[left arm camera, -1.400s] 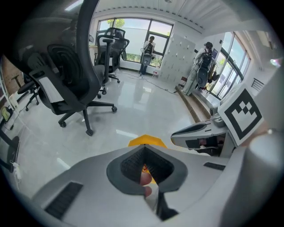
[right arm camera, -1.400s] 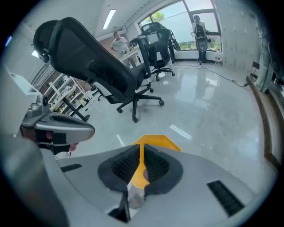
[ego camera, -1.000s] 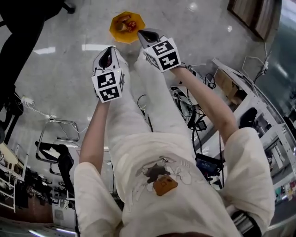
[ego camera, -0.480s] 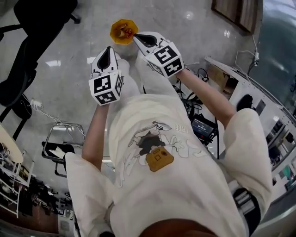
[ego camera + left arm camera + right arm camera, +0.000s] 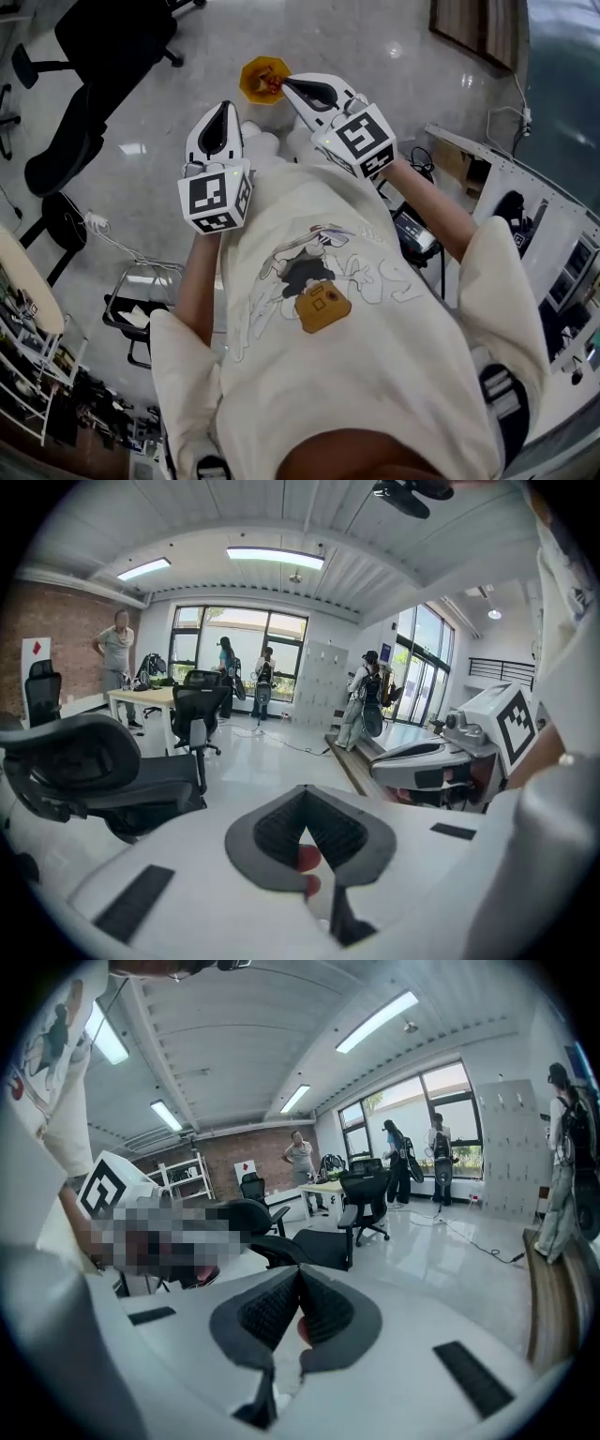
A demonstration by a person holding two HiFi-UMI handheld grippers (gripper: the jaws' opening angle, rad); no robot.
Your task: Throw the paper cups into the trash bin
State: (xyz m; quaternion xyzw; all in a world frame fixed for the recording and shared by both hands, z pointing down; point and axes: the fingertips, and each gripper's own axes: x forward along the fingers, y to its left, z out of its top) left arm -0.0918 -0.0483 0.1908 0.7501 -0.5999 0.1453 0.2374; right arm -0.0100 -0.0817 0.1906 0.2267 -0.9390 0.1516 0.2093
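An orange trash bin (image 5: 262,79) stands on the pale glossy floor at the top of the head view, with reddish and white items inside that are too small to name. My left gripper (image 5: 223,109) is held in front of the person's cream shirt, shut and holding nothing. My right gripper (image 5: 289,83) reaches further out, its tip overlapping the bin's right rim in the picture, also shut and holding nothing. In the left gripper view the left gripper (image 5: 302,793) points across an office, and the right gripper (image 5: 441,761) shows beside it. The right gripper (image 5: 298,1269) shows meeting pads. No paper cup is held.
Black office chairs (image 5: 94,56) stand at the upper left. Cables and equipment (image 5: 412,234) lie along a white bench on the right, and a metal frame (image 5: 131,319) sits lower left. Several people (image 5: 366,700) and a desk (image 5: 150,697) are far off by the windows.
The head camera has tipped back, so the torso fills more of the picture and the bin looks smaller and higher. Both grippers stay raised and shut, the right one drifting toward the bin.
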